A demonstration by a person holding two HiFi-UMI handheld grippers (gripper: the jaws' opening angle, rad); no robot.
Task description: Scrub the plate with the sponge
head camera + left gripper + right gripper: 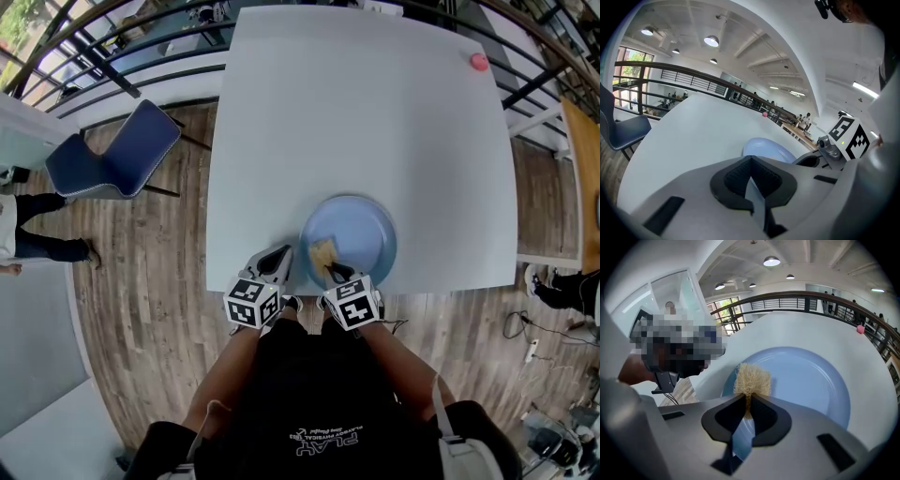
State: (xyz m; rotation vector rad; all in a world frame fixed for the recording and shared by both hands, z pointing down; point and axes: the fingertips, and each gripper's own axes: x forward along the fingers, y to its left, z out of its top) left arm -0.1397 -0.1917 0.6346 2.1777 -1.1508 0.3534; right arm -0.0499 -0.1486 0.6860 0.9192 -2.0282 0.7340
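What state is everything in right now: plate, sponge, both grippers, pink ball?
plate: flat on the table, near edge.
sponge: clamped in the right gripper, over the plate.
right gripper: shut on sponge.
left gripper: shut, empty, beside the plate.
pink ball: resting at the table's far right corner.

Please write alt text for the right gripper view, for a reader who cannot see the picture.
The right tool is shut on a tan, fibrous sponge and holds it over the near part of a light blue plate. The plate lies on a white table, with a small pink ball near the table's far edge.
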